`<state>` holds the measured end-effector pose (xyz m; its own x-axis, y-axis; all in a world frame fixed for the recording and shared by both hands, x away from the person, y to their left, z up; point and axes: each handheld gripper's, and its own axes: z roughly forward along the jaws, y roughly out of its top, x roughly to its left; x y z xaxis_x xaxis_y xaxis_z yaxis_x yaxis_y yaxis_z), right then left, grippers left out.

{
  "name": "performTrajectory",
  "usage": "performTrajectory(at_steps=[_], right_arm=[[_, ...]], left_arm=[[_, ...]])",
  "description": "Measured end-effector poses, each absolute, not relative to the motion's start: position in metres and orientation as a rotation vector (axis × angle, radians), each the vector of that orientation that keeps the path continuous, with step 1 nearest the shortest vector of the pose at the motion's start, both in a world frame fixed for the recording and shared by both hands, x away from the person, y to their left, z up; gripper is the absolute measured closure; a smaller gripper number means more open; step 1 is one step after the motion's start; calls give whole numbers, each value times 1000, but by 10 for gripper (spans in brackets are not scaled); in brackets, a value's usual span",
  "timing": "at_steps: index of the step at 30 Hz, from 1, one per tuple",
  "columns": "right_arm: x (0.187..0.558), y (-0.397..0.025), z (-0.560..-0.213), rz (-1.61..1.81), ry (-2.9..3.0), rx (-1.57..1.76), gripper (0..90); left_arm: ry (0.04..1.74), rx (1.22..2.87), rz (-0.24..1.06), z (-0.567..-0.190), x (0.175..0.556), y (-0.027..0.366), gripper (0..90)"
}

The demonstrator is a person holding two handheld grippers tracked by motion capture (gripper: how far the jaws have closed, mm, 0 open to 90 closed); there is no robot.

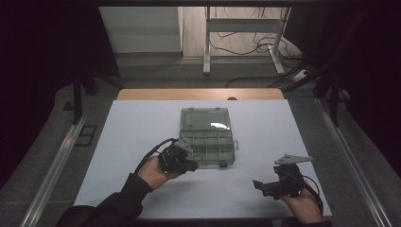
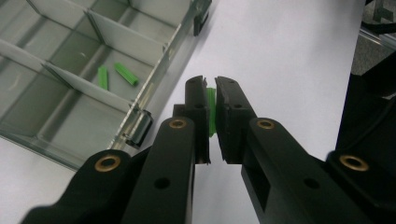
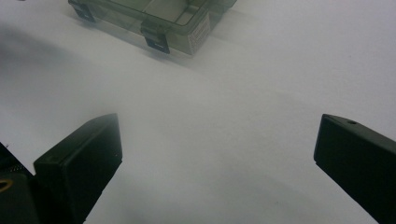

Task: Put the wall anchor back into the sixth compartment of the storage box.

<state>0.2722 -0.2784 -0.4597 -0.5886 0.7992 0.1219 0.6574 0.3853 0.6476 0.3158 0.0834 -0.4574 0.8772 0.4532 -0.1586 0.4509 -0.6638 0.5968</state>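
I had the left gripper (image 2: 210,86) pinched on a ribbed green plastic plug (image 2: 211,109), just outside the near wall of the clear compartment box (image 2: 154,88). Two matching plugs (image 2: 126,73) lay inside one compartment. My right gripper (image 3: 217,154) stood wide apart, well off the box.

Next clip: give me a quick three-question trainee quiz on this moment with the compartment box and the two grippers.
1. True or false: the left gripper holds a green piece between its jaws.
2. How many green pieces lie in the compartment box? A) none B) two C) five
3. Fill in: the right gripper has its jaws ____ above the white tabletop.

Key: 1 true. 2 B: two loose green pieces share one compartment. 3 open; nothing sits between them.
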Motion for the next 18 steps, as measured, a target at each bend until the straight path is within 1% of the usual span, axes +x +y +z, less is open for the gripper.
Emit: performTrajectory(at_steps=[18], right_arm=[[272,-279,-460,1000,2432,1296,5]], left_arm=[[656,2394,40,-445,333,81,847]])
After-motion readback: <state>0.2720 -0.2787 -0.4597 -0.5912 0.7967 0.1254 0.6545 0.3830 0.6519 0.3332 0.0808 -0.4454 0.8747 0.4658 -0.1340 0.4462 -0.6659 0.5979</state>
